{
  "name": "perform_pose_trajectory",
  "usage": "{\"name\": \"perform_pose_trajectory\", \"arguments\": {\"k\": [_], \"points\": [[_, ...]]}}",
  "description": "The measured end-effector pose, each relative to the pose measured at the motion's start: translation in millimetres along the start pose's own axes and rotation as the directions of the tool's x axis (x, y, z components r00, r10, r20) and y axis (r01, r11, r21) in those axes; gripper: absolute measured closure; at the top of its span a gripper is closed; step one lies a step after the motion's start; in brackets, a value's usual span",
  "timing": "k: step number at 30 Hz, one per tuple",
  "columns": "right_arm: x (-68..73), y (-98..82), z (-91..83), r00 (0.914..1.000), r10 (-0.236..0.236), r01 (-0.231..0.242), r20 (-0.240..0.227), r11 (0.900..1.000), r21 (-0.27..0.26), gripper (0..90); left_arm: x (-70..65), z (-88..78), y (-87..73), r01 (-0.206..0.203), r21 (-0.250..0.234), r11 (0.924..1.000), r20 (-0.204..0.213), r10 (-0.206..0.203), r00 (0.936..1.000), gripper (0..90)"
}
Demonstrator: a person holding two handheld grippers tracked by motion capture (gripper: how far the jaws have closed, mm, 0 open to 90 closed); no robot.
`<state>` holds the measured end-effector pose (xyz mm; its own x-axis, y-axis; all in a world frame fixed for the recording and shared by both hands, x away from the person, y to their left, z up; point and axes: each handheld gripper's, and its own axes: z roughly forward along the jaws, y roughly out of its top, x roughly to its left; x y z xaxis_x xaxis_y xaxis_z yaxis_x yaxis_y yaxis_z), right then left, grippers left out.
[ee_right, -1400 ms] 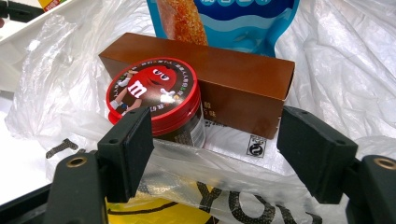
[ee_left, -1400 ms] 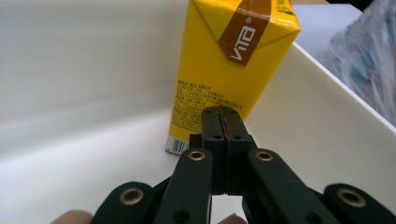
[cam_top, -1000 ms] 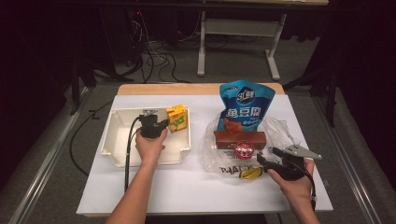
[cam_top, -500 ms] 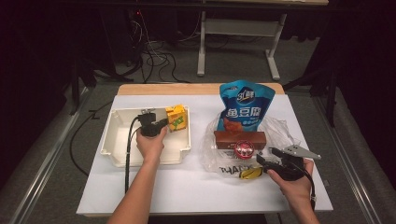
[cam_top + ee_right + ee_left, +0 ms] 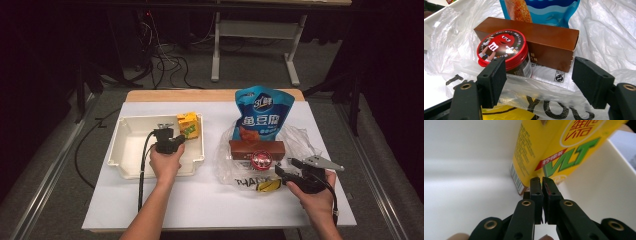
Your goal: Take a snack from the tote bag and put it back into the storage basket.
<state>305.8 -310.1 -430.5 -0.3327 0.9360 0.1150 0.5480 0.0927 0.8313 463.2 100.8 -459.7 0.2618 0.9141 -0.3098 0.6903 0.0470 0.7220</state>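
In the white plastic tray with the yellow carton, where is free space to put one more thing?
The white plastic tray is bare left of the yellow drink carton, which stands in its far right corner. The shut left gripper crowds that corner. Bare white table lies between tray and clear plastic bag.

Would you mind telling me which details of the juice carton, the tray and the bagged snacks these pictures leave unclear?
- Juice carton: top cut off by the frame edge in the left gripper view; in the high view the left gripper covers its lower part.
- White tray: its floor near the carton is hidden by the hand in the high view.
- Brown box: its small print is too small to read.
- Red-lidded candy jar: base hidden by the plastic bag.
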Motion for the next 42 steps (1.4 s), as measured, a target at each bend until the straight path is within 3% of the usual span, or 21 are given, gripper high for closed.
{"name": "perform_pose_trajectory", "arguments": {"k": [8,12,17,25,32,34,38,39,42], "points": [[-2.5,-0.7,0.8,1.0000,-0.001,0.001,0.001,1.000,0.003,28.2,-1.7,9.8,5.3,0.014,-0.002,0.9999,0.014,-0.014,0.9998,90.0],[-1.6,-0.8,1.2,1.0000,-0.004,0.004,-0.001,1.000,0.005,28.3,1.2,12.0,5.0,0.032,-0.015,0.9994,0.046,-0.031,0.9985,90.0],[-2.3,-1.8,2.2,1.0000,0.000,0.000,0.004,1.000,0.009,28.9,0.5,14.4,5.2,0.024,-0.032,0.9992,0.049,-0.023,0.9986,90.0],[-0.8,-2.2,2.7,1.0000,0.004,-0.005,0.007,1.000,0.015,28.9,1.4,20.6,3.1,0.020,0.009,0.9998,0.055,-0.020,0.9983,90.0],[-3.1,-1.9,1.6,1.0000,-0.001,0.001,0.006,1.000,0.005,28.9,-2.3,22.7,0.7,-0.005,0.034,0.9994,0.033,0.004,0.9994,90.0],[-3.1,-1.7,1.4,1.0000,0.000,0.000,0.005,1.000,0.001,29.4,-1.5,21.6,0.8,-0.001,0.031,0.9995,0.045,0.000,0.9990,89.9],[-2.1,-0.3,0.0,1.0000,-0.006,0.006,0.007,1.000,-0.012,30.9,-5.6,12.3,1.1,-0.030,0.000,0.9995,0.065,0.030,0.9974,86.6],[-2.2,1.9,-0.6,1.0000,-0.002,0.002,0.005,1.000,-0.022,32.7,-7.9,5.0,1.3,-0.052,-0.016,0.9985,0.083,0.053,0.9951,84.7],[-3.3,4.6,-0.4,1.0000,-0.005,0.006,0.006,1.000,-0.030,34.5,-10.3,-4.7,2.1,-0.073,-0.041,0.9965,0.085,0.077,0.9934,84.5]]}}
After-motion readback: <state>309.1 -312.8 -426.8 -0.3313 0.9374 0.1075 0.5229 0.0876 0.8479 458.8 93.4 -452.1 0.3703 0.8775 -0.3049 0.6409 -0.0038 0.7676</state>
